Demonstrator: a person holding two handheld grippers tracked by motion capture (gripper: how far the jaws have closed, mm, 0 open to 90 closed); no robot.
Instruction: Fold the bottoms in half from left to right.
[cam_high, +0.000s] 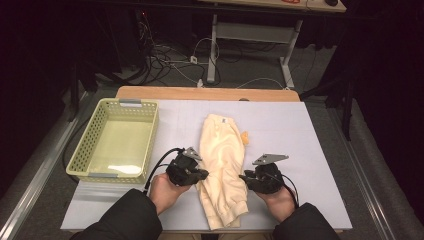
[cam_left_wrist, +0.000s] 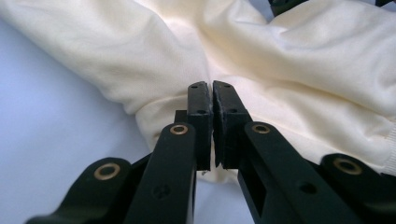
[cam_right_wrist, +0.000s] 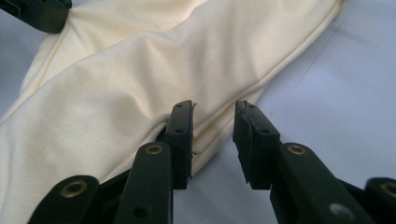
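Now left gripper (cam_left_wrist: 213, 100) pinching cream garment (cam_high: 222, 160), right gripper (cam_right_wrist: 214, 122) parted.

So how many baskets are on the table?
1. The yellow-green basket sits on the left part of the table, to the left of the cream garment. Nothing shows inside it. No other basket is in sight.
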